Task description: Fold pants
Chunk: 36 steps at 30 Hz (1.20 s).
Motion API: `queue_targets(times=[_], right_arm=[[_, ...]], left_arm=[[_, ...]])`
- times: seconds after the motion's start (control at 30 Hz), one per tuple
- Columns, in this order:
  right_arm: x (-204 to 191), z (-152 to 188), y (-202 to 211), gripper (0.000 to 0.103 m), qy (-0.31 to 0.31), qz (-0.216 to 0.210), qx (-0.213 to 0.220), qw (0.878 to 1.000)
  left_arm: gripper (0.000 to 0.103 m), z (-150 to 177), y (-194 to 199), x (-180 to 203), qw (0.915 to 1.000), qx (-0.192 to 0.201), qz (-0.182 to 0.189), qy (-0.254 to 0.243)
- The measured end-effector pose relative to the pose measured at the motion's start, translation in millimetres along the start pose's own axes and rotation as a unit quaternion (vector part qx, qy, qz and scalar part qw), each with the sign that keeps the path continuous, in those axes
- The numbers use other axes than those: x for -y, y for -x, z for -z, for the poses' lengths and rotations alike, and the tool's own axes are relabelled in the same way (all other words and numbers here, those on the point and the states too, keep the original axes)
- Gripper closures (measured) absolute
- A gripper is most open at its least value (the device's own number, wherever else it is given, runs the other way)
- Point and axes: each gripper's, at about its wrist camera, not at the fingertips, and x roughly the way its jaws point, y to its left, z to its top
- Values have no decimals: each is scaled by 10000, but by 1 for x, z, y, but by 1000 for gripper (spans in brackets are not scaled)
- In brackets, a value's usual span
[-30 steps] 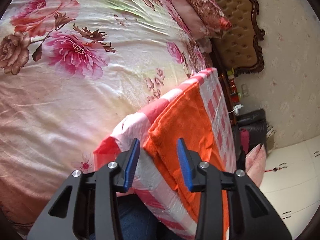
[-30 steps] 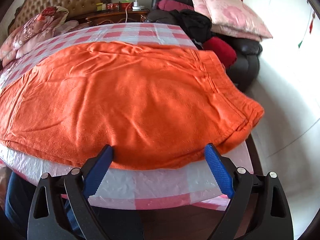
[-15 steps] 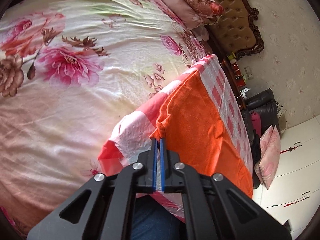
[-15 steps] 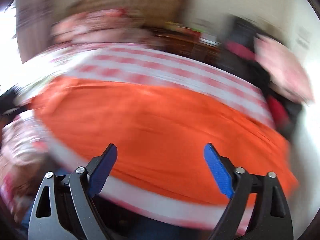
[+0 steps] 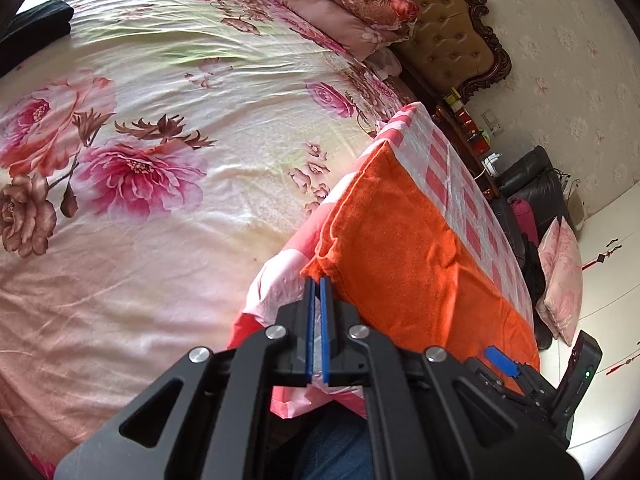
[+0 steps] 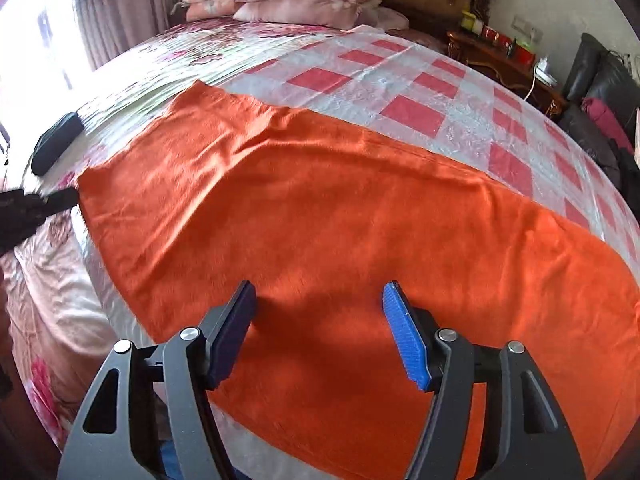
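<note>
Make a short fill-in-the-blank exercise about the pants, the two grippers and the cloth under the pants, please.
1. The left gripper is ____ at the corner of the orange pants.
2. The right gripper is ____ above the pants.
3. The pants lie on a plastic cloth with a pink and white ____ pattern.
4. The bedspread beside the cloth is printed with large pink ____.

Missing words: shut; open; checked; flowers

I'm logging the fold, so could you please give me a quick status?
Left gripper shut on the orange pants at a corner. Right gripper open above the pants. Pants flat on the checkered cloth, nothing in the way.
</note>
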Motion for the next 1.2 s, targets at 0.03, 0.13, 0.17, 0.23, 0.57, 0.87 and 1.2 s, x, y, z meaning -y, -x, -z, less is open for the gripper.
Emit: queue_targets(times=[0.03,0.13,0.17,0.23,0.57,0.87,1.2], right_arm=[[-2,2,1,37,24,23,0,10000],[-1,11,5,29,9,124,97,9999],[0,12,6,28,-32,126,127,9998],[2,12,5,27,-96,118,148,9998],[7,12,4,22,-339,134,90,9993],[9,11,2,19,-365,118,-8,9993],[11,10,1,17,-353,102,-23,9993]], left_arm=[[101,1,-1,-1,10000,-24,-18,1],[99,5,-1,0,9998,-12,-184,-86],[97,6,4,3,9986,126,-487,-190],[83,3,18,13,9925,602,-895,-572],[69,-2,-89,169,9014,136,-424,-4306],[70,-47,-127,135,9159,-288,-907,-3901],[83,-60,-111,116,9235,39,-1030,-3695]])
